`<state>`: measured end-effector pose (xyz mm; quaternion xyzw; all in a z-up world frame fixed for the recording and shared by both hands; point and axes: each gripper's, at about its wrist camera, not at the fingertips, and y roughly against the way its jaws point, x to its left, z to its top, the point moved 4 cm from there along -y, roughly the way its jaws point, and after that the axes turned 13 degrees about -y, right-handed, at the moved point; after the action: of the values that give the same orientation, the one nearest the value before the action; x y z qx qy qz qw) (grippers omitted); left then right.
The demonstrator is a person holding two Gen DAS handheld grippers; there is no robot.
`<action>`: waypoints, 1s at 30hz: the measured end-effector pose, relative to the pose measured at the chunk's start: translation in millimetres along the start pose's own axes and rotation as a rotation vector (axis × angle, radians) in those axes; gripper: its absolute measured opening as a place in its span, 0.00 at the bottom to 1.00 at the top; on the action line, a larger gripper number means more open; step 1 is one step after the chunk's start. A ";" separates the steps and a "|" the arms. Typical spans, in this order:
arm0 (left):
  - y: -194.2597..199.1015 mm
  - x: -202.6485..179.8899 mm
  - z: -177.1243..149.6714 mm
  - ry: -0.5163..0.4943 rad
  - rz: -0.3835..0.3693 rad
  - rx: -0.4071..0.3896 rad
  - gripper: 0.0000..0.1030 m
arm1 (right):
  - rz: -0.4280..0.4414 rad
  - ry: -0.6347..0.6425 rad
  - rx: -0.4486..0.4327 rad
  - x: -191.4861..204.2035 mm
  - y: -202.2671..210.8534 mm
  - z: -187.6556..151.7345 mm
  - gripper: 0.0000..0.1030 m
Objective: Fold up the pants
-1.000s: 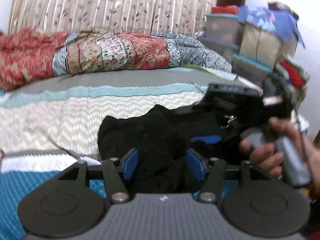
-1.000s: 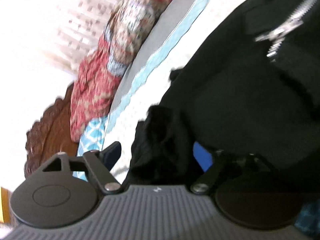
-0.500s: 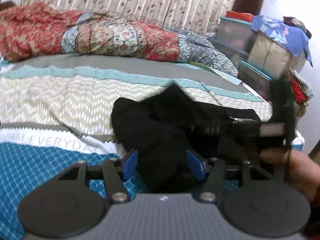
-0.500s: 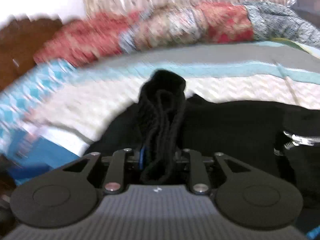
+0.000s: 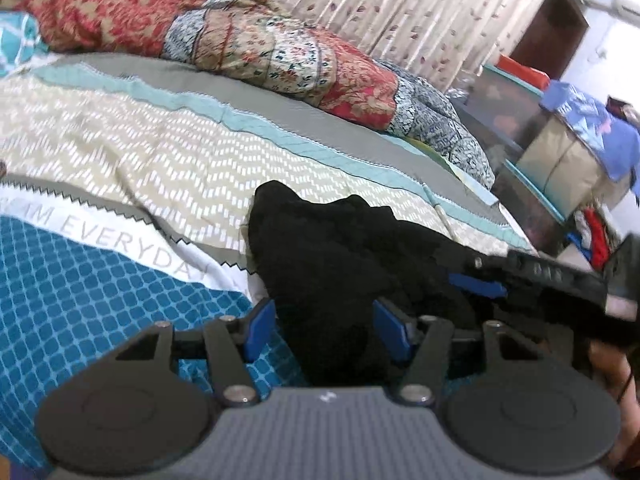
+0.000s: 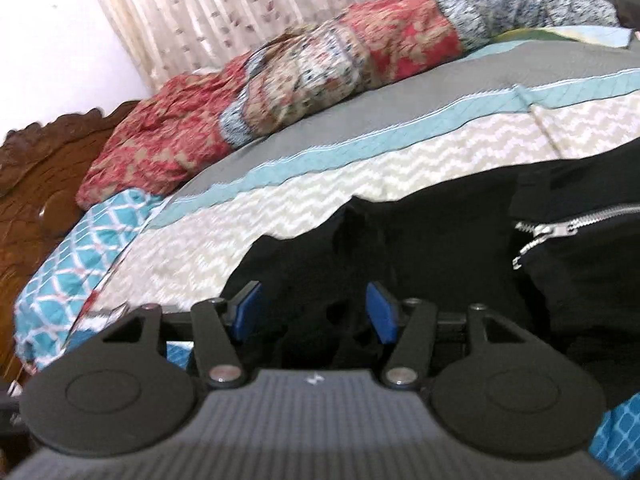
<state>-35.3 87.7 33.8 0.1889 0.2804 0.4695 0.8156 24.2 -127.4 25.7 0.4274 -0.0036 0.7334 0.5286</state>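
The black pants (image 5: 344, 256) lie in a bunched heap on the patterned bedspread (image 5: 140, 152). My left gripper (image 5: 325, 331) is open, its blue pads either side of the near edge of the heap. The right gripper shows at the right of the left wrist view (image 5: 476, 284), low over the pants. In the right wrist view the pants (image 6: 420, 248) fill the lower right, with a silver zipper (image 6: 560, 232) showing. My right gripper (image 6: 314, 312) is open, with black cloth lying between its blue pads.
A rolled red and floral quilt (image 5: 240, 40) lies along the far side of the bed. Boxes and piled clothes (image 5: 560, 128) stand off the bed at the right. A carved wooden headboard (image 6: 44, 168) is at the left. A curtain (image 6: 240, 0) hangs behind.
My right gripper was shut on a fold of the pants half a second ago and is now open, the fold dropped onto the heap. The left gripper stayed open and shifted slightly.
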 end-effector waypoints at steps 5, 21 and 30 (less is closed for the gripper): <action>-0.4 7.3 2.4 0.067 -0.020 -0.003 0.53 | 0.002 -0.021 0.043 -0.9 -9.5 -6.7 0.44; -53.9 -29.9 30.7 -0.037 -0.067 0.051 0.51 | -0.048 -0.069 0.048 -18.7 -3.7 8.8 0.44; -63.2 -36.5 1.4 -0.108 -0.014 0.121 0.50 | -0.006 -0.114 0.140 -22.0 -71.9 24.8 0.23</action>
<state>-7.4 25.0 9.0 0.2607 0.2651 0.4351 0.8200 97.4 -124.0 -4.5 0.5042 0.0187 0.7049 0.4986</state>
